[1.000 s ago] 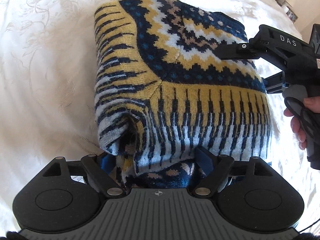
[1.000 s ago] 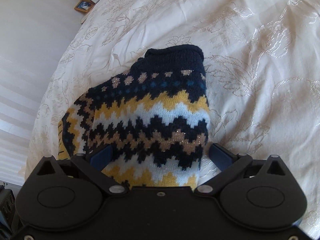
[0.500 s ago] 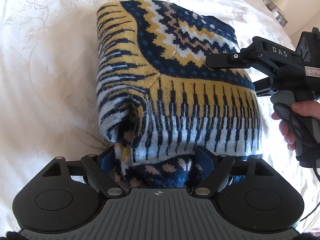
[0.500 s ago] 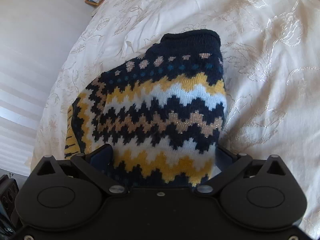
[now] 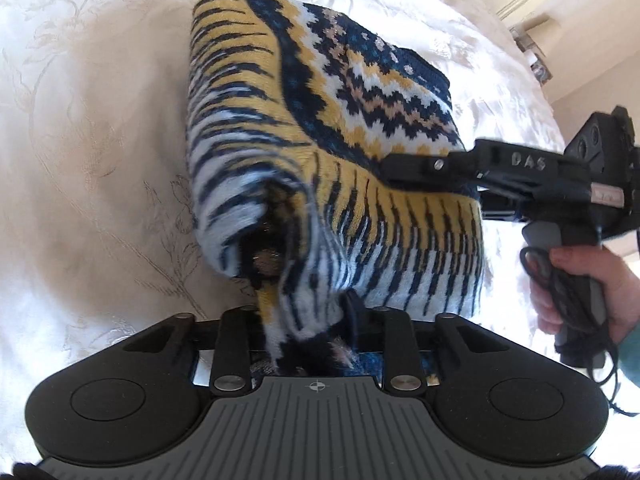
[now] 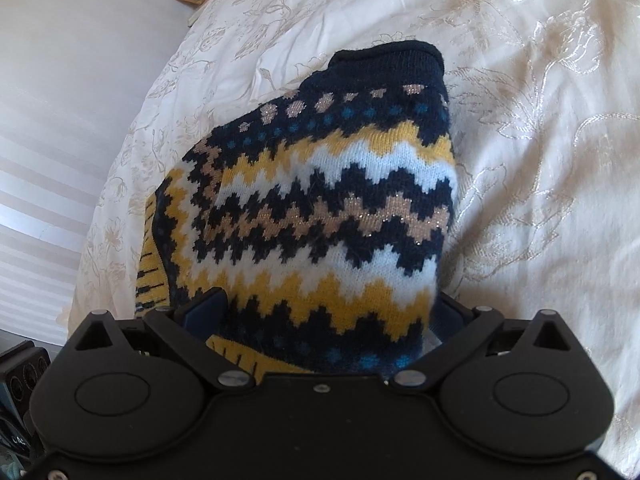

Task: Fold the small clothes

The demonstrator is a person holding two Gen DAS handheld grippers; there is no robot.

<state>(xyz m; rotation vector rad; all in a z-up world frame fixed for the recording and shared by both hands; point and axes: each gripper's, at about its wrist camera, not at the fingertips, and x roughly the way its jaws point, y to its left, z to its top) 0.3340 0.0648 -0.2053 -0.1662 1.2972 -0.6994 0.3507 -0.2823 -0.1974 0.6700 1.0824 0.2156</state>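
White bedspread [image 5: 100, 152] bears a folded sweater [image 5: 320, 128]. Both grippers' jaws have just been closing: left gripper [image 5: 316, 320] pinches its hem, right gripper [image 6: 332, 312] squeezes its bulk.

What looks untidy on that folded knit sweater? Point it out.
The sweater is mostly a neat packet on the bedspread, but its near left corner gapes open, showing inner layers, where the left gripper bunches the hem. Both grippers' jaws have just been closing with knit between them. No damage shows.
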